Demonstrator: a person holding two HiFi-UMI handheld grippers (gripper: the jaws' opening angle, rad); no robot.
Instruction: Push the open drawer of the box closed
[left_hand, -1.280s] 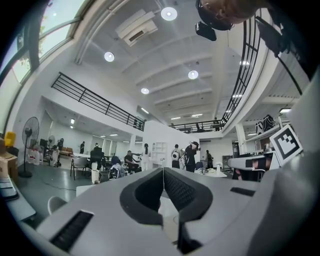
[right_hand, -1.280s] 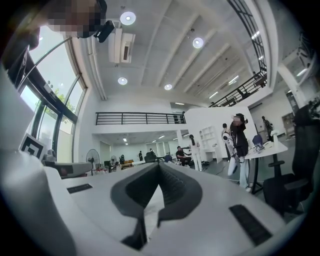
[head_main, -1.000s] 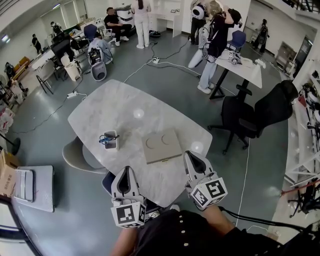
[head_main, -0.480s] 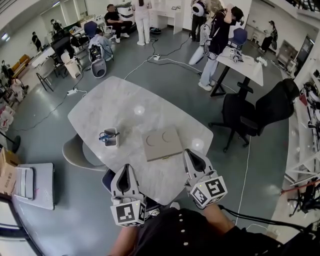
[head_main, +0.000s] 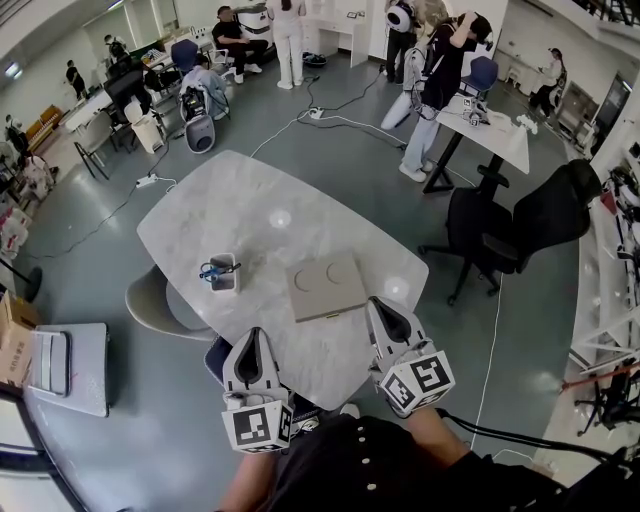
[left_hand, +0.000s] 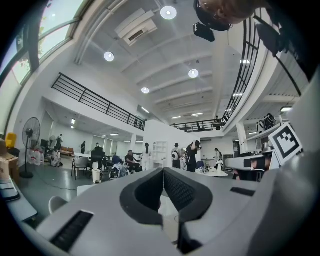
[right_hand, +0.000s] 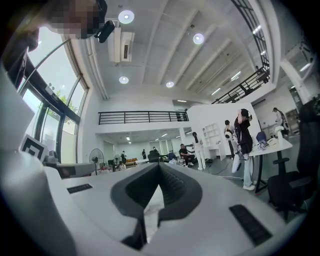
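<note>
Left gripper (head_main: 252, 338): held low at the near edge of the table (head_main: 250, 205), pointing out over it. Jaws pressed together tip to tip, nothing pinched; only a sliver of pale tabletop seen through the gap below the tips. Marker cube (head_main: 257, 428) at its rear, close to the dark sleeve.

Right gripper (head_main: 382, 308): alongside, over the near right part of the table, apart from the left one. Jaws likewise closed on themselves, holding nothing.

Box (head_main: 323, 286): flat, grey, two round recesses in the lid. Sits on the table just ahead of both grippers, nearer the right one, touched by neither. A paler strip along its near edge; cannot tell from above whether that is the drawer, or how far out it stands.

Left of the box, well apart from it: small cup (head_main: 222, 277), upright, with blue-handled scissors (head_main: 208, 272) standing in it.

Table: pale marbled top, rounded corners, otherwise bare.

Beyond the table:
- Grey chair (head_main: 150, 303) tucked against its left side.
- Black office chair (head_main: 530, 225) off to the right.
- White desk (head_main: 495, 135) further back, with a standing person (head_main: 435, 75) beside it.
- Cables (head_main: 330, 125) trailing across the grey floor.
- More people seated and standing along the far wall.
</note>
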